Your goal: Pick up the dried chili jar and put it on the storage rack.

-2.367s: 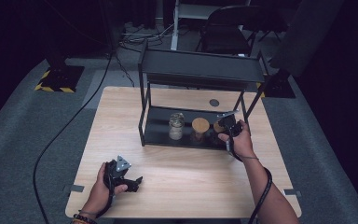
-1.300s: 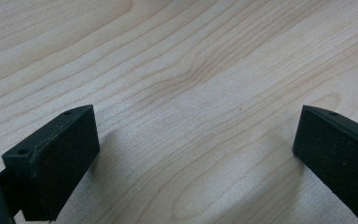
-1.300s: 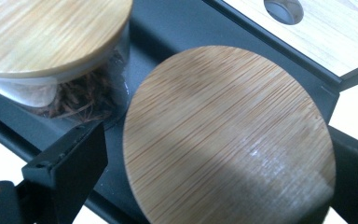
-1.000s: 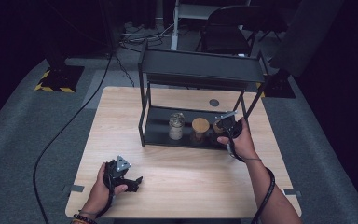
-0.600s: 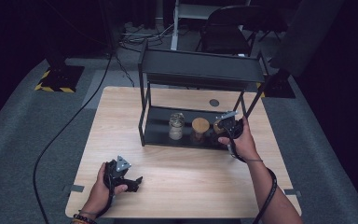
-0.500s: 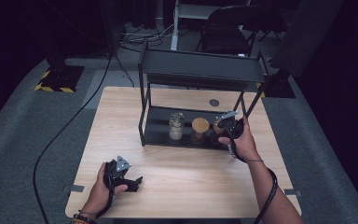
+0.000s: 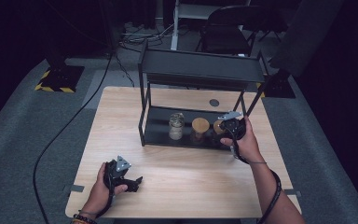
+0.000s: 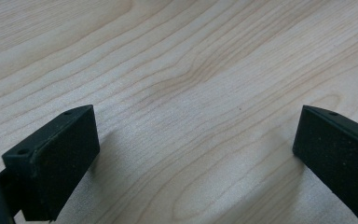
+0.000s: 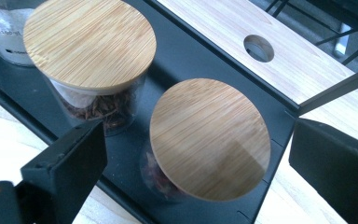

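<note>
The round glass jar with the flat bamboo lid (image 9: 209, 137) is standing at the right end of the black metal rack's lower shelf (image 9: 191, 56), dark reddish contents showing through its wall, and it is sitting between the wide-spread jaws of the right gripper (image 9: 198, 163), which is hovering above and around the lid without touching it, seemingly lining up so the pads can close on the jar's sides. A second bamboo-lidded glass jar (image 9: 89, 44) with brown dried contents is standing just beside it to the left, near enough that the left jaw is having to slip into the gap between the two. A clear glass jar without a wooden lid (image 7: 175, 126) is standing farther left on the same shelf. In the high view the right gripper (image 7: 231, 126) is reaching in under the rack's top shelf (image 7: 200, 67), staying low to clear it. The left gripper (image 8: 193, 158) is resting with jaws spread over bare light wooden table (image 8: 177, 56), empty, apparently parked out of the way near the front edge
</note>
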`<action>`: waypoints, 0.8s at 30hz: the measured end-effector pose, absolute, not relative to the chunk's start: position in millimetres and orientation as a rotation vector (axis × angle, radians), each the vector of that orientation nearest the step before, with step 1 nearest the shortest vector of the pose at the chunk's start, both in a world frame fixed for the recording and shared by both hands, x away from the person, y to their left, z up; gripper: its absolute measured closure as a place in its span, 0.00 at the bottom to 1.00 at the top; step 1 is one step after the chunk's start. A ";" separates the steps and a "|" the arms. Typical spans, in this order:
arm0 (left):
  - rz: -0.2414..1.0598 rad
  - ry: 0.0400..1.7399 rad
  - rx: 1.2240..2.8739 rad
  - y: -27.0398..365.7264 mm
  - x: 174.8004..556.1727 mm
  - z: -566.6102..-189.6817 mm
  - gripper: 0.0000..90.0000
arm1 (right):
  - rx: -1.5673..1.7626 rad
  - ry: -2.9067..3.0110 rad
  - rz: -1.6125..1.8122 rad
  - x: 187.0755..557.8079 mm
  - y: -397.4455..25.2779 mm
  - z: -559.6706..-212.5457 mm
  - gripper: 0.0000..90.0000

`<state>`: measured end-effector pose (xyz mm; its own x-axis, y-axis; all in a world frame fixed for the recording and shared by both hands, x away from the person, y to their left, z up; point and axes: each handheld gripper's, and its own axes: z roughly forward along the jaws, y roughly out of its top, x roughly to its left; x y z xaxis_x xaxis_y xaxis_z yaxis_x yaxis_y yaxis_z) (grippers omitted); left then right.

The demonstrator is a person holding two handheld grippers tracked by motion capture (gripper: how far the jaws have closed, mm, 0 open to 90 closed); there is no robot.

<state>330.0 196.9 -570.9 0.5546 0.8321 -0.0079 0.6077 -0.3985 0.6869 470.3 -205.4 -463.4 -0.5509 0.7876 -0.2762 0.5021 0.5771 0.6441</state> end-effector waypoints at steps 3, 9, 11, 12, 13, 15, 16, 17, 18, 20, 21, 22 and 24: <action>0.448 1.151 2.143 196.9 330.0 -570.9 0.00 | 1.023 2.258 0.700 467.1 -207.9 -462.5 0.05; 0.448 1.151 2.143 196.9 330.0 -570.9 0.00 | 0.991 2.254 0.728 459.2 -211.4 -460.7 0.05; 0.448 1.151 2.143 196.9 330.0 -570.9 0.00 | 0.984 2.253 0.730 455.9 -212.2 -460.2 0.05; 0.448 1.151 2.143 196.9 330.0 -570.9 0.00 | 0.981 2.252 0.731 454.1 -212.5 -459.9 0.04; 0.448 1.151 2.143 196.9 330.0 -570.9 0.00 | 0.974 2.249 0.732 452.5 -213.2 -459.8 0.04; 0.448 1.151 2.143 196.9 330.0 -570.9 0.00 | 0.968 2.253 0.741 449.2 -214.0 -459.7 0.04; 0.448 1.151 2.143 196.9 330.0 -570.9 0.00 | 0.964 2.254 0.742 447.5 -214.1 -459.8 0.04; 0.448 1.151 2.143 196.9 330.0 -570.9 0.00 | 0.956 2.252 0.739 445.9 -214.6 -459.9 0.04; 0.449 1.150 2.143 196.9 330.1 -570.9 0.00 | 0.953 2.253 0.743 444.1 -214.5 -460.0 0.04; 0.448 1.151 2.143 196.9 330.0 -570.9 0.00 | 0.939 2.258 0.746 441.8 -214.6 -460.0 0.04; 0.448 1.151 2.143 196.9 330.0 -570.9 0.00 | 0.923 2.259 0.752 438.2 -214.1 -460.2 0.04; 0.449 1.151 2.143 196.9 330.0 -570.9 0.00 | 0.917 2.260 0.755 436.4 -213.9 -460.2 0.04; 0.448 1.151 2.143 196.9 330.0 -570.9 0.00 | 0.902 2.262 0.762 433.0 -213.5 -460.3 0.04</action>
